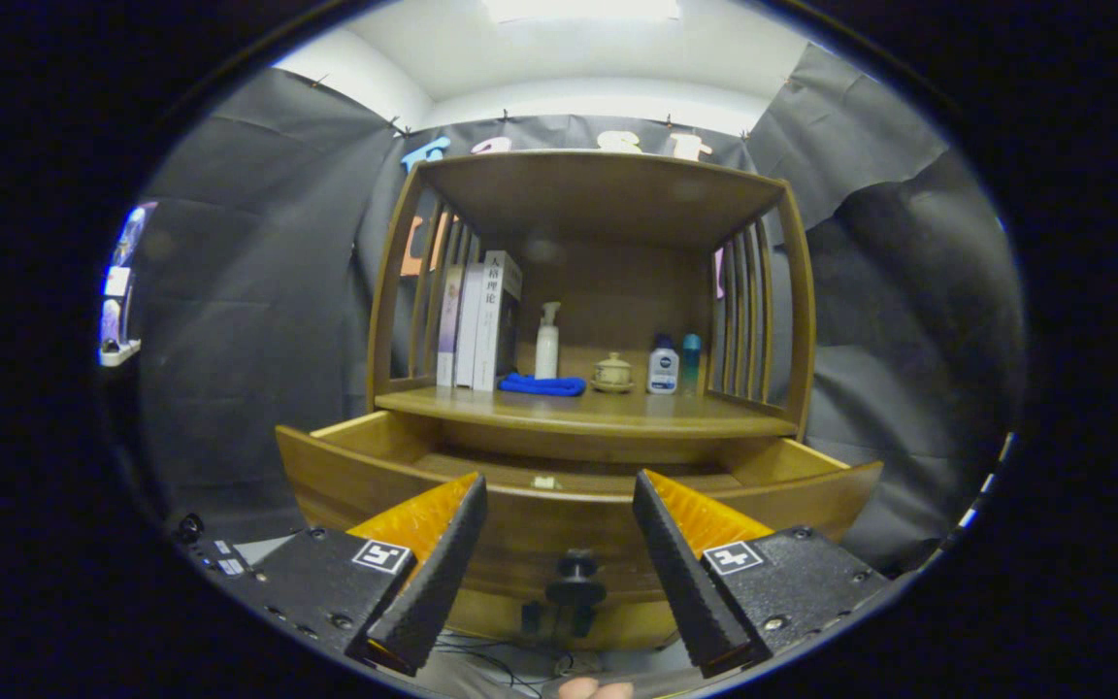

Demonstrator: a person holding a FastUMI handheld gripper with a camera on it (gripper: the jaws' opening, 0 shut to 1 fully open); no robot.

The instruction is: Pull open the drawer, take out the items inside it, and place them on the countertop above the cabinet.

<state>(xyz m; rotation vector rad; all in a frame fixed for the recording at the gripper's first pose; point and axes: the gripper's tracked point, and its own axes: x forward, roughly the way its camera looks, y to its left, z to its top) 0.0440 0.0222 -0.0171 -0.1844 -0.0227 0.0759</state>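
I hold the gripper (559, 495) spread wide, gripping nothing, just before the drawer (578, 529), which is already pulled out below the countertop's (598, 416) front edge so I can reach inside; its contents mostly hidden

Handheld gripper (559, 515): two wedge-shaped fingers with ribbed pads, each on a black screw-fastened block marked by a square black-and-white tag.

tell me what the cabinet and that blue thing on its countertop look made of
Cabinet: looks like brown wood with a smooth satin finish, faint sheen on the countertop. Blue thing: seems soft cloth or cord, matte and bunched; too small to tell. The gripper is open before the pulled-out drawer.
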